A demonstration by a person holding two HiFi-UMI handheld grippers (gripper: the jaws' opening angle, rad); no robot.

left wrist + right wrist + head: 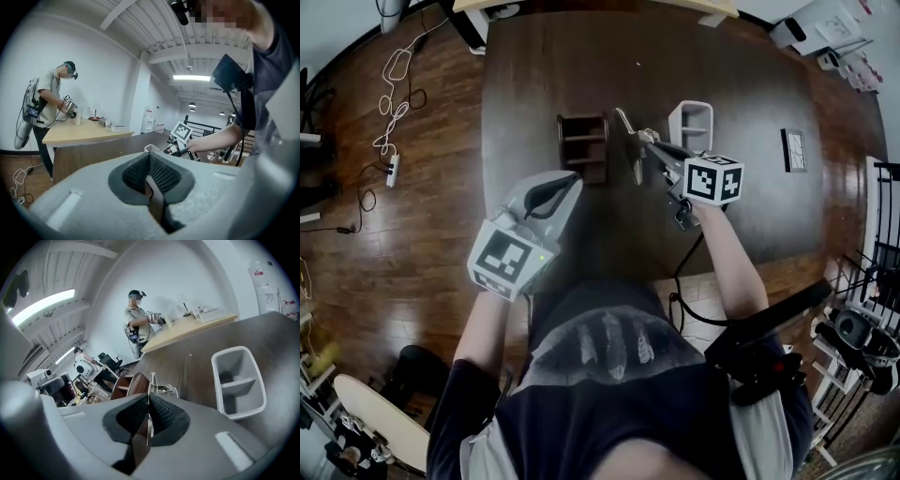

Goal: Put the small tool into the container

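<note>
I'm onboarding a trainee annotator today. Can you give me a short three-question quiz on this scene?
1. True or false: the left gripper holds something between its jaws.
2. What is the right gripper clamped on? A) a thin metal tool B) a cable C) nothing
3. Fill in: the grey container on the table has ___ compartments.

Key: 1 false, its jaws are together and empty; 2 A; 3 two.

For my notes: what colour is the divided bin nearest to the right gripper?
Light grey bin; the right gripper view shows it best.
</note>
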